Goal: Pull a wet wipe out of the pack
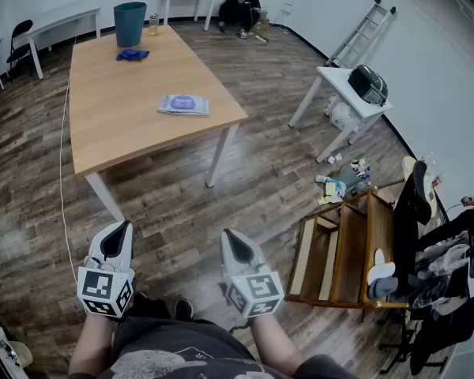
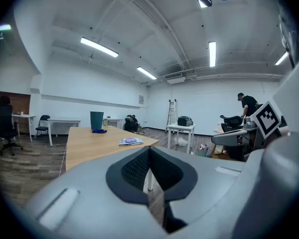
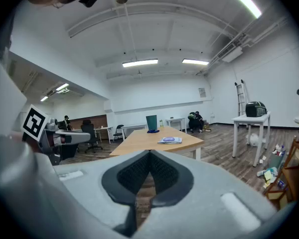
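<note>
Your left forearm (image 1: 91,344) and right forearm (image 1: 273,339) come up from the bottom edge of the head view, side by side, and the frame cuts them off there. Each hand is hidden under its gripper's marker cube, so no fingers show. You hold the left gripper (image 1: 122,229) at lower left and the right gripper (image 1: 231,237) at lower centre. Both point up the frame, tipped slightly downward, over the wooden floor (image 1: 245,180). Both tongs are clenched on nothing: in each gripper view the dark pads meet along a closed seam, with only floor and table past the tips.

Farther up, the table (image 1: 118,133) fills the upper left of the head view, well apart from both grippers. The wet wipe pack (image 1: 183,104) lies flat near the table's right edge, untouched, its print too small to read. It shows small just above the jaws in the left gripper view (image 2: 131,141) and in the right gripper view (image 3: 170,140).

Beyond the pack, a blue cloth (image 1: 132,54) lies just in front of a teal bin (image 1: 129,24) at the table's far end. At lower right, dark clothing partly covers a wooden rack (image 1: 344,251). Above it a white side table (image 1: 336,81) carries a black bag (image 1: 368,84), and a ladder (image 1: 363,30) leans on the wall. At top centre a person (image 1: 241,6) crouches, too small to make out further.
</note>
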### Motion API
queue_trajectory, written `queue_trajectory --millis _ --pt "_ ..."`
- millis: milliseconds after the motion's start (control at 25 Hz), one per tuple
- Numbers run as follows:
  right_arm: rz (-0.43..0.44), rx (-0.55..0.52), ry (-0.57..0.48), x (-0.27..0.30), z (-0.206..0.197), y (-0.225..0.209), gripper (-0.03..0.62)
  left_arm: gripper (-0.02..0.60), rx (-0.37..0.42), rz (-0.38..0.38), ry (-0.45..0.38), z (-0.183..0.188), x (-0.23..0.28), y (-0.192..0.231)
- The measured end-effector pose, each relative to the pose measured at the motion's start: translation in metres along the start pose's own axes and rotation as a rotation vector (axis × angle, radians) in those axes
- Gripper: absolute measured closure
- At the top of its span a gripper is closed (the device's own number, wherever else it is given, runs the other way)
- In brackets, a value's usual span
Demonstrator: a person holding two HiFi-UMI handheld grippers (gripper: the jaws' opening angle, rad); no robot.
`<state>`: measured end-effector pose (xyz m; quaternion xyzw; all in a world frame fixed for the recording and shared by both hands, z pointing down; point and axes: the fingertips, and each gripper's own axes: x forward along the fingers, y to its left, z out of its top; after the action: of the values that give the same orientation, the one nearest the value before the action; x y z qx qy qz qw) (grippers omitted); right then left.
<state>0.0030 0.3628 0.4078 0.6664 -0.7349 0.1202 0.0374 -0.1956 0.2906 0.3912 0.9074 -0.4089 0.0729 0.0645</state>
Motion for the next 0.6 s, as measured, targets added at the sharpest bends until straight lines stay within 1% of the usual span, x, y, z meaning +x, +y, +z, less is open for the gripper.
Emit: queue_trajectory --millis 120,280,480,600 --pt "0.004 -0.008 0.0 0.001 0.001 0.003 0.603 0.563 -0.013 -0.002 0.009 -0.002 -0.002 0.001" --pt "0.014 -0.014 0.001 0.005 0.001 0.007 0.603 0.563 -0.05 -0.01 0.016 -0.004 -0.004 0.001" --pt "0.027 -0.01 0.003 0.006 -0.001 0.013 0.603 0.563 -0.05 0.003 0.027 -0.007 -0.007 0.005" --pt "0.02 -0.004 0.001 0.005 -0.003 0.011 0.603 0.563 -0.044 0.002 0.036 -0.01 -0.006 0.005"
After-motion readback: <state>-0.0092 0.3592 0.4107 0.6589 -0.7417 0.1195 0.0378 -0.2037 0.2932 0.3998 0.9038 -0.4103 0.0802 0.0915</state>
